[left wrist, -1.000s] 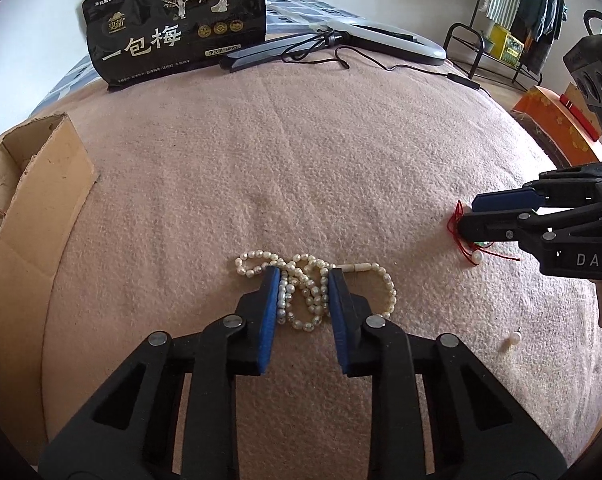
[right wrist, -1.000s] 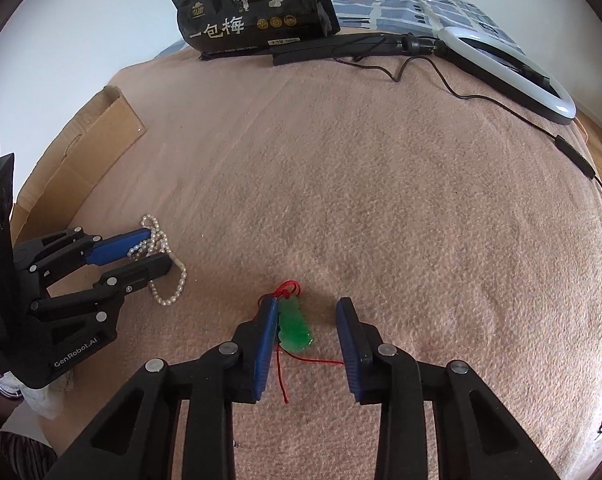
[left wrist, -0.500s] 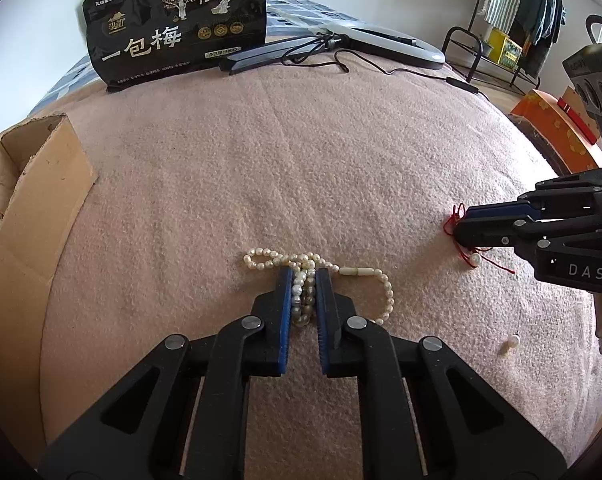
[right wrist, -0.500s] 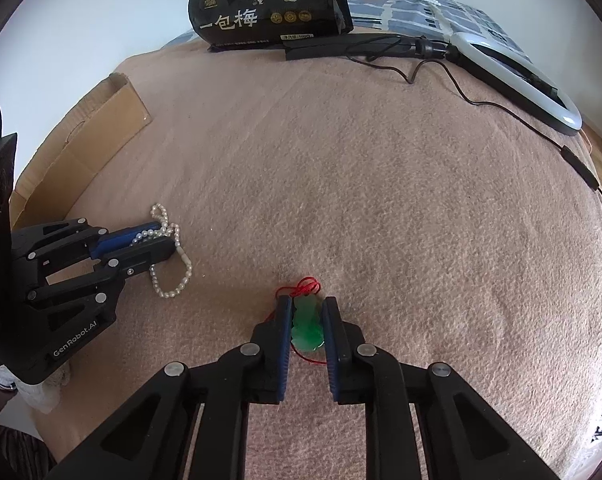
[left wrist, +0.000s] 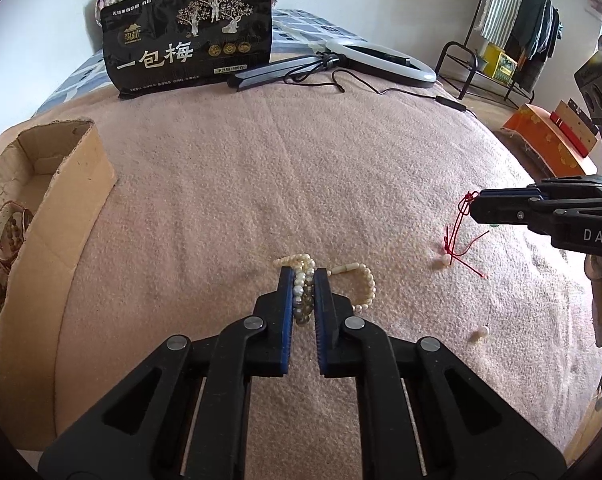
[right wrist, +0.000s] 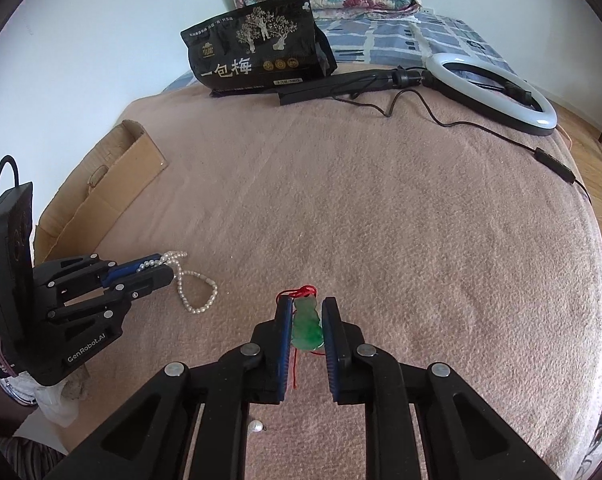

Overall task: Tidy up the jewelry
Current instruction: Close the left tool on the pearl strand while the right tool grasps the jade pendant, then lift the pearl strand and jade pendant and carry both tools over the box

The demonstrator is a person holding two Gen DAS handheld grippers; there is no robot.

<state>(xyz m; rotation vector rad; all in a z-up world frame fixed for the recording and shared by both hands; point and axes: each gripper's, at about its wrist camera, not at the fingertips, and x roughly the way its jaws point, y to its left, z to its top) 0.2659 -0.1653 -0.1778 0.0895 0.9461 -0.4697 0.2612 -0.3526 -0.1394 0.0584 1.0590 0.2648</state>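
My left gripper (left wrist: 303, 274) is shut on a bunched pearl necklace (left wrist: 365, 284), lifted slightly, with a loop hanging to the right; both also show in the right wrist view, the left gripper (right wrist: 157, 266) and the necklace (right wrist: 197, 300). My right gripper (right wrist: 306, 304) is shut on a green jade pendant (right wrist: 307, 326) with a red cord (right wrist: 299, 291). In the left wrist view the right gripper (left wrist: 477, 206) holds the cord (left wrist: 457, 228) above the pink blanket (left wrist: 261, 184).
A cardboard box (left wrist: 57, 200) with bead strands (left wrist: 5, 232) stands at the left. Loose pearls (left wrist: 481, 334) lie on the blanket, one in the right wrist view (right wrist: 256, 425). A black snack bag (left wrist: 189, 56) and ring light (left wrist: 381, 60) lie at the far edge.
Both grippers closed, the left on the pearl necklace and the right on the jade pendant, then rose a little from the blanket with their loads.
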